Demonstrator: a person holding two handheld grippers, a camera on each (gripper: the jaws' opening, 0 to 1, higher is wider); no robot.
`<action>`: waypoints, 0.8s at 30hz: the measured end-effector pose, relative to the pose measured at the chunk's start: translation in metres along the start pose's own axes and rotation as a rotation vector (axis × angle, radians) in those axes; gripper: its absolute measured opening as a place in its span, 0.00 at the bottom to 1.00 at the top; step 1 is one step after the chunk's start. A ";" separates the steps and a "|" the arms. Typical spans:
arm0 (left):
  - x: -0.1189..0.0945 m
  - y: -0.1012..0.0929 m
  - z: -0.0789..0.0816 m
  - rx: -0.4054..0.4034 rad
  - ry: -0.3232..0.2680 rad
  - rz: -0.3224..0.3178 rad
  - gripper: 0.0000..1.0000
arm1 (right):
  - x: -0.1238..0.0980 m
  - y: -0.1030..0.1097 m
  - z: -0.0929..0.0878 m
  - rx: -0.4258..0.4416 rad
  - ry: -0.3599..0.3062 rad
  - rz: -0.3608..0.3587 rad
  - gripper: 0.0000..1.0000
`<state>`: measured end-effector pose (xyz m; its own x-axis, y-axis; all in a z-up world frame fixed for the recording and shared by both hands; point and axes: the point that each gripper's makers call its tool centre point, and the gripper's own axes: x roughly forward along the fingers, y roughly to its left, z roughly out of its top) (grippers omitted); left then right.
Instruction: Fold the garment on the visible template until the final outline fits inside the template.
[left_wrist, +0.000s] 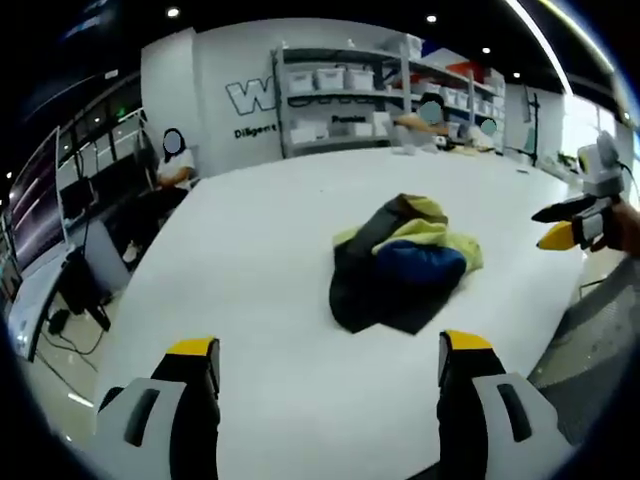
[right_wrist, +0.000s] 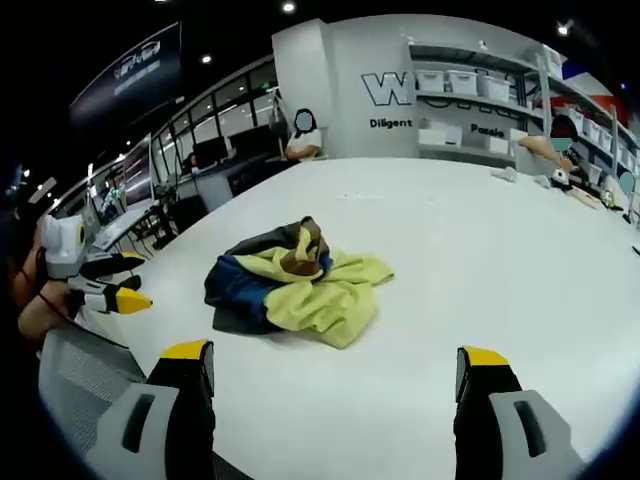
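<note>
Left gripper view: left gripper (left_wrist: 330, 355) hangs over the near edge of the white tabletop (left_wrist: 250, 250), jaws wide apart and holding nothing. A crumpled garment (left_wrist: 402, 262), yellow, blue and dark, lies bunched in a heap near the tabletop's middle, well apart from both grippers. Right gripper (left_wrist: 562, 225) enters at the right edge, clear of the cloth. Right gripper view: its jaws likewise stand apart, empty, short of the garment. Storage shelves (right_wrist: 480, 110) with white bins line the far wall; a seated person (right_wrist: 303, 140) is behind the tabletop.
</note>
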<state>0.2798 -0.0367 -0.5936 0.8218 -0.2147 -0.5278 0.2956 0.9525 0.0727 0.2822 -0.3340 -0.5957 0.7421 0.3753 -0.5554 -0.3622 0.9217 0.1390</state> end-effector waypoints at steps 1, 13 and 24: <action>0.000 0.000 0.000 0.001 -0.001 0.002 0.89 | 0.000 0.000 0.000 -0.001 0.001 -0.002 0.99; 0.000 0.000 -0.001 -0.001 0.005 0.001 0.88 | -0.002 -0.003 0.004 0.006 -0.018 -0.013 0.99; -0.001 0.001 -0.003 -0.004 0.010 0.001 0.86 | -0.001 -0.002 0.003 -0.006 -0.013 -0.011 0.99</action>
<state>0.2783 -0.0354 -0.5955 0.8171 -0.2111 -0.5365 0.2925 0.9537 0.0702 0.2838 -0.3363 -0.5933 0.7532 0.3663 -0.5463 -0.3575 0.9252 0.1276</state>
